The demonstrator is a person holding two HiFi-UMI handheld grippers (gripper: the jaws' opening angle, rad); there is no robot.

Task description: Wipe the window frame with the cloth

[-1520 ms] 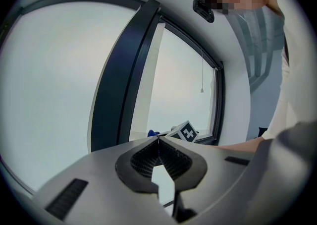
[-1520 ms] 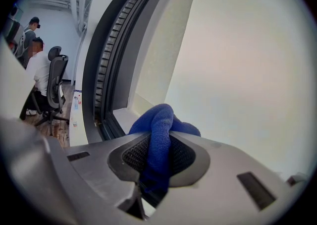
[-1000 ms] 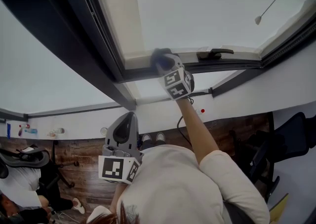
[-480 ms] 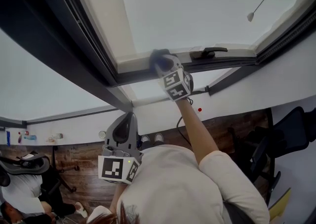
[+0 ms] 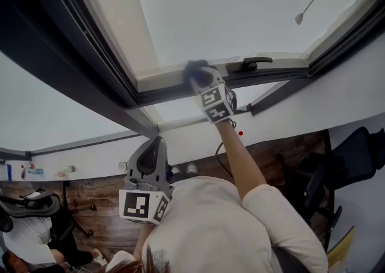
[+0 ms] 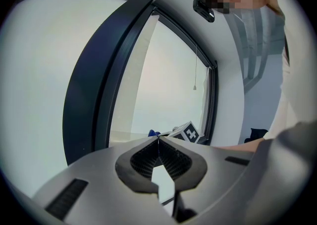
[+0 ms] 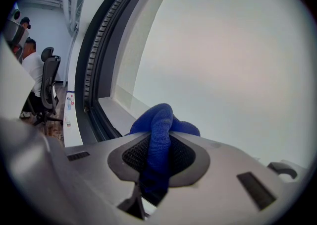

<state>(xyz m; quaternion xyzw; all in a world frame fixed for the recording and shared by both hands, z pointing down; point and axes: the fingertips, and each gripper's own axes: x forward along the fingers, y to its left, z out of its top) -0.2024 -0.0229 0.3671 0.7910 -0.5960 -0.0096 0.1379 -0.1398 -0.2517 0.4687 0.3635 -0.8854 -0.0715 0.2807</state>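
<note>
My right gripper (image 5: 197,71) is raised to the lower rail of the dark window frame (image 5: 120,79), shut on a blue cloth (image 7: 161,129). In the right gripper view the cloth bulges out past the jaws, close to the pale glass and the frame's inner ledge (image 7: 110,113). The cloth shows as a dark blue lump (image 5: 194,68) at the rail in the head view. My left gripper (image 5: 155,145) hangs low by the person's chest, away from the window, shut with nothing in it. Its jaw tips meet in the left gripper view (image 6: 158,140).
A black window handle (image 5: 252,62) sits on the frame just right of the cloth. A blind cord with a small weight (image 5: 298,18) hangs over the glass. Office chairs (image 5: 337,163) and seated people (image 5: 24,236) are on the wooden floor below.
The head view has drifted, so the window frame sits slightly higher and further left. The right gripper stays on the lower rail with the cloth; the left gripper has not moved.
</note>
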